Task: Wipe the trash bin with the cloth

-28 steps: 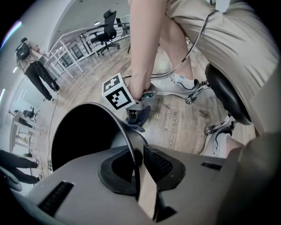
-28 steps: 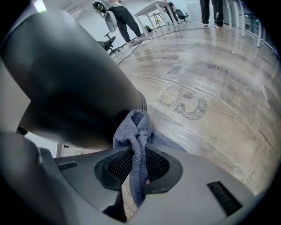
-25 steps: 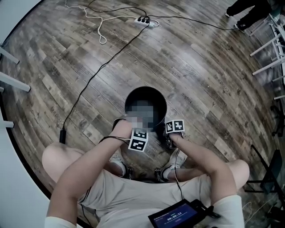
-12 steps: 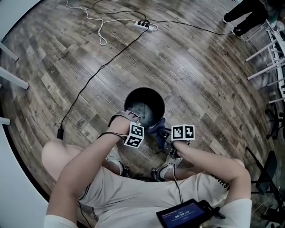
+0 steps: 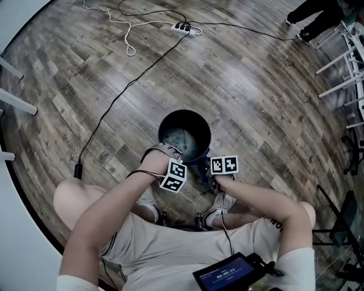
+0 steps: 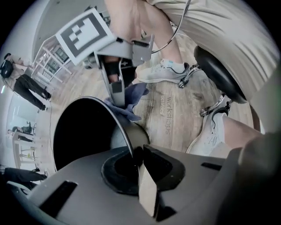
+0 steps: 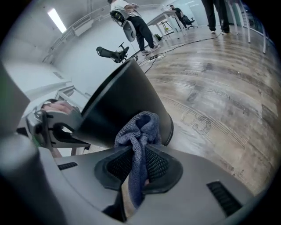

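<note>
1. The trash bin [image 5: 184, 136] is a round black one with an open top. It stands on the wood floor [image 5: 256, 85], right in front of the seated person's feet.
2. The cloth [image 7: 139, 127] is blue and all bunched up. It's at the bin's outer wall on the person's side, just below the rim. From the left gripper view it looks like it's lying against the wall there, so I'd call it touching.
3. The right gripper [image 7: 137, 151] has the cloth. Its jaws are squeezed onto it, a wad sticks out past the tips, and a strip of fabric runs back between the pads. It's angled down toward the bin's side.
4. The left gripper [image 6: 137, 154] points down over the near edge of the bin. Its jaws have just been closing, and the thin rim runs right in between them. The pads are pinching it, with only a sliver of gap taken up by the bin wall. So that's one claw on the rim and one on the rag, pretty close together on the same side of the bin.
5. The person's white sneakers [image 6: 162, 72] are planted just behind the bin.
6. Further out, a black cable [image 5: 125, 91] snakes across the floor up to a power strip [image 5: 187, 27], with a white cord [image 5: 122, 25] looped near it.
7. A small lit screen [image 5: 224, 275] sits at the person's lap, and someone's legs [image 5: 313, 14] show in the far corner.
</note>
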The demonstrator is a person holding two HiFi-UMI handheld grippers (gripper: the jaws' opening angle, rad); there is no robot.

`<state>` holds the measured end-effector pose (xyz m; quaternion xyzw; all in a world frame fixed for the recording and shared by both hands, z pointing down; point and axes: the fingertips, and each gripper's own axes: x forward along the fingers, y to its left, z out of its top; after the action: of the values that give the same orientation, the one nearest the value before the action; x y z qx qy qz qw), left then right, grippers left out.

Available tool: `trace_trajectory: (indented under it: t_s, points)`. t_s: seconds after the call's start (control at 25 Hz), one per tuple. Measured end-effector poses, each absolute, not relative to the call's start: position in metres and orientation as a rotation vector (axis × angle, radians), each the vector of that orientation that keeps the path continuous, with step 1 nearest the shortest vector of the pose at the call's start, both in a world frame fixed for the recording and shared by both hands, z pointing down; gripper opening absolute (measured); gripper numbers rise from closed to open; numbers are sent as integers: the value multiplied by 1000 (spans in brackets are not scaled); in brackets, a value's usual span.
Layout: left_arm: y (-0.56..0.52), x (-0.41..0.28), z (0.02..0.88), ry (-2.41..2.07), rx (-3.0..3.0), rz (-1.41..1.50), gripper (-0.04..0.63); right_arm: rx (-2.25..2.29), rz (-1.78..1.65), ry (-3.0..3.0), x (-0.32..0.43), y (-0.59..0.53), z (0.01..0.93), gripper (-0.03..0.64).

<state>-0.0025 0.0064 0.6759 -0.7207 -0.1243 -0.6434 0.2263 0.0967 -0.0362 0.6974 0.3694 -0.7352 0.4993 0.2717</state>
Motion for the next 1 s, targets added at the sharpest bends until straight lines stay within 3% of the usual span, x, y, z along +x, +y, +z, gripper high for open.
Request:
trace_trajectory:
  t_s: [0.48,0.8,1.0]
  points:
    - [5,13,675,-235,-2024,-1812,41,999,1496,-1846,107,-42,842,60]
    - [2,16,674,-195,-2037,-1823,46,991,1492,-1743,113,-42,838,60]
    - [4,1,669,-213,-2062,-1831,150,935,1471,-1697,119,-27,798,60]
